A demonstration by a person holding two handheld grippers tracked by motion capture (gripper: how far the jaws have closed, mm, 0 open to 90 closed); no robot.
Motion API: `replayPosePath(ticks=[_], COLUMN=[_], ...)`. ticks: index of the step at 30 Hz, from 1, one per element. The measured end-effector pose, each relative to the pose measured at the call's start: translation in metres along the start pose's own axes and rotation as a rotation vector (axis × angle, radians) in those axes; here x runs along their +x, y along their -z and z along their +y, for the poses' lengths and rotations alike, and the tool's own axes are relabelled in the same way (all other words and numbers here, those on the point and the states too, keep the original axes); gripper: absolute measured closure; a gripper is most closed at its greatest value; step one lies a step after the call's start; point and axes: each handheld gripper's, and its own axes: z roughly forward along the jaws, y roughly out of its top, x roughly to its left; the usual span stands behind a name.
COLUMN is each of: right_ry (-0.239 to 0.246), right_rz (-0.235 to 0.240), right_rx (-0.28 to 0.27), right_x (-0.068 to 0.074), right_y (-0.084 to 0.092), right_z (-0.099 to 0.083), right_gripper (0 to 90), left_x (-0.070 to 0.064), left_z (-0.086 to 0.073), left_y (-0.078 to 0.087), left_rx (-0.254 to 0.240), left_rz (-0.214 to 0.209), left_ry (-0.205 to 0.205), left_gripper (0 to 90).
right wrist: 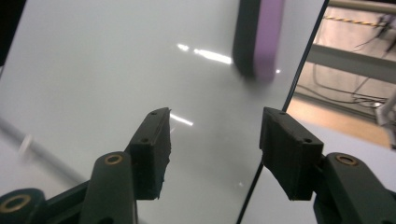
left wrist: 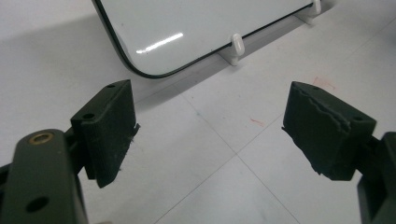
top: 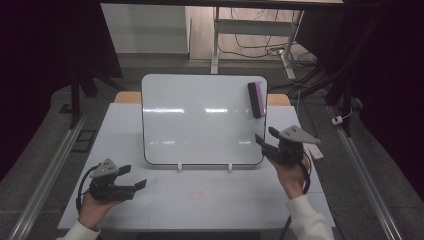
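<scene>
Currently the whiteboard (top: 200,120) is standing on the worktop (top: 200,200), ahead of both tongs. Right tongs (top: 267,137) are gaping empty below the eraser (top: 256,99); approach squarely, straddling its narrow sides. Left tongs (top: 132,177) are idling spread, holding nothing.

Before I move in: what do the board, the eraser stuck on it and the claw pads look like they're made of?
Whiteboard: glossy white, likely coated steel or melamine; lamp glints streak it, dark thin edge.
Eraser: black body, probably plastic, with a purple layer that looks like felt or foam; blurred in the right gripper view.
Left claw pads: matte black, rubbery or foam-like, edges torn and frayed.
</scene>
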Motion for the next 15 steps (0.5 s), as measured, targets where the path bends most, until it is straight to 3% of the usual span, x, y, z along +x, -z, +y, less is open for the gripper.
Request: replayPosePath(ticks=[5,8,15], right_ry=[0.027,0.046,0.056], right_rz=[0.083,0.108,0.167], right_rx=[0.029,0.059,0.097], right_x=[-0.002,-0.004,-0.008], right_y=[0.017,0.024,0.026], right_z=[-0.035,-0.051,-0.072], right_gripper=[40.8,39.9,38.3], left_x=[0.0,-0.001,-0.001], left_z=[0.0,0.0,0.001], left_y=[-0.001,-0.001,-0.002], left_rx=[0.005,0.007,0.012], left_rz=[-0.001,-0.004,-0.011], left_ry=[0.001,-0.001,-0.002], left_gripper=[17.9,17.9,17.8])
